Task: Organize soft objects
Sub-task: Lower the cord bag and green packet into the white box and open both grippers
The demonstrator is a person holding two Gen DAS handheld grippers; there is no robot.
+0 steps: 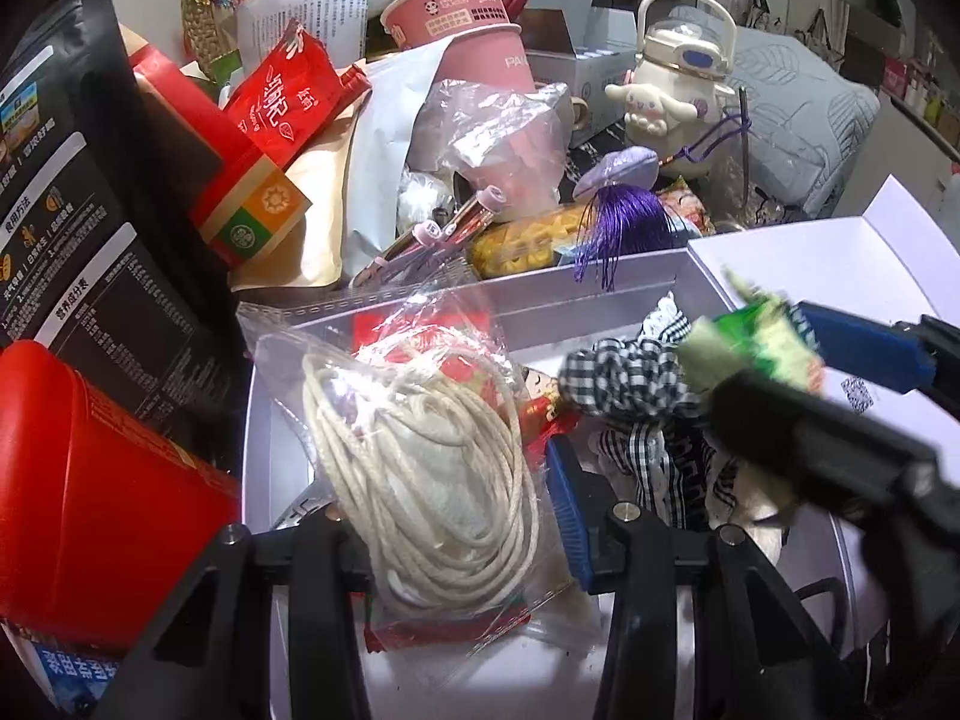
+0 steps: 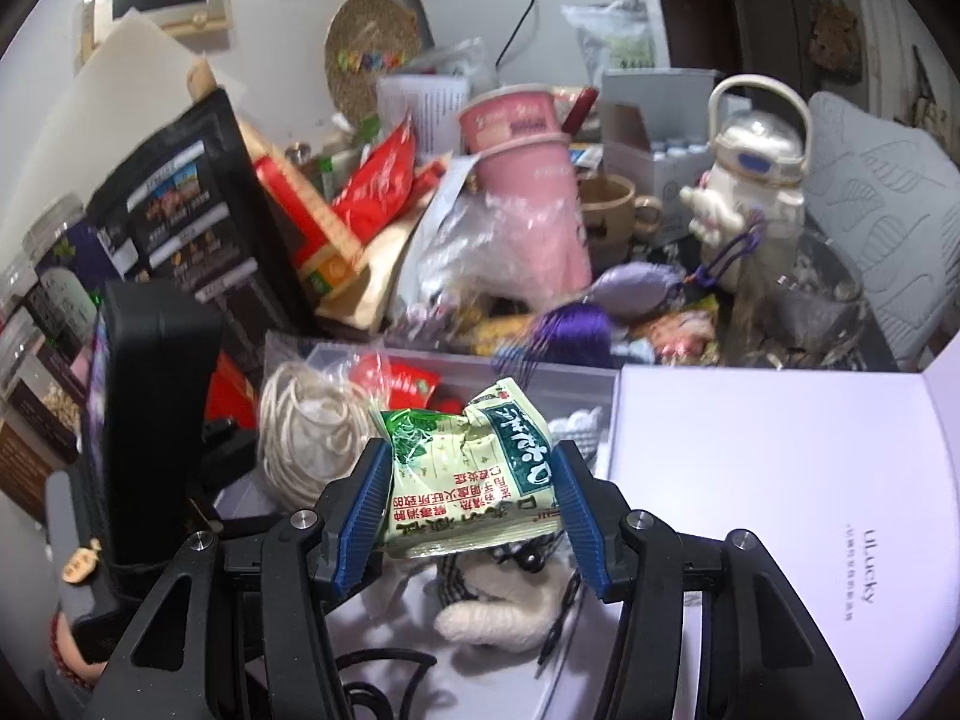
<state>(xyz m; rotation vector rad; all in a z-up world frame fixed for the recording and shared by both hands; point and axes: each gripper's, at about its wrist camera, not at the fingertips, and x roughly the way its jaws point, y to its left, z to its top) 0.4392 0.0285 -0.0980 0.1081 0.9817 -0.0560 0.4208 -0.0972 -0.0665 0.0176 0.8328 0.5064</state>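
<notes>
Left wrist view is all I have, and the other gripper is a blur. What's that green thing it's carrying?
Observer: A crumpled green packet with printed text, pinched between the right gripper's blue pads.
Operator: What lies under it?
Observer: A white fuzzy soft toy, lying in the white box.
Operator: Anything on the box lid?
Observer: The open white lid carries small printed lettering near its right edge.

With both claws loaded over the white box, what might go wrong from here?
1. The right claw pinches the green packet only by its crumpled sides; it may slip.
2. The bag of cord in the left claw sags and could snag the checked cloth beside it.
</notes>
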